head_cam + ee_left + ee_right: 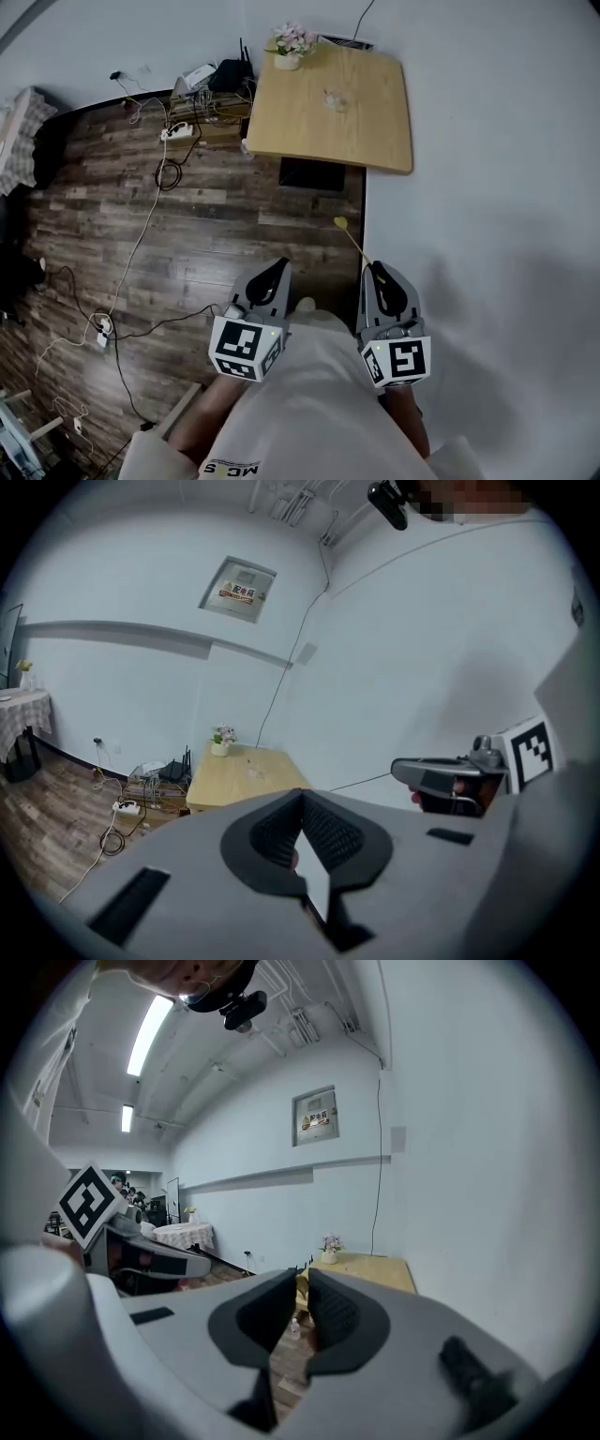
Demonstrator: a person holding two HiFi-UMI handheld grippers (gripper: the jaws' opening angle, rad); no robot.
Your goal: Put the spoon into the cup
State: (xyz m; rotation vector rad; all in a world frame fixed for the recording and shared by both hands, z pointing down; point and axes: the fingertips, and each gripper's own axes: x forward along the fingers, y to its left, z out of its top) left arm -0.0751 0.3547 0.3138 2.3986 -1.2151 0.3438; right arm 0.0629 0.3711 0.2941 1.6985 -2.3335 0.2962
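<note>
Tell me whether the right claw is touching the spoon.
Touching. The head view shows the spoon handle entering the right claw, jaws shut on it.

Yellow spoon juts from the right gripper's jaws; clear cup sits on the table.

cup: too small to make out clearly | spoon: handle end hidden inside right gripper

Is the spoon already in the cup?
No, the right gripper holds the yellow spoon, well away from the cup on the table.
</note>
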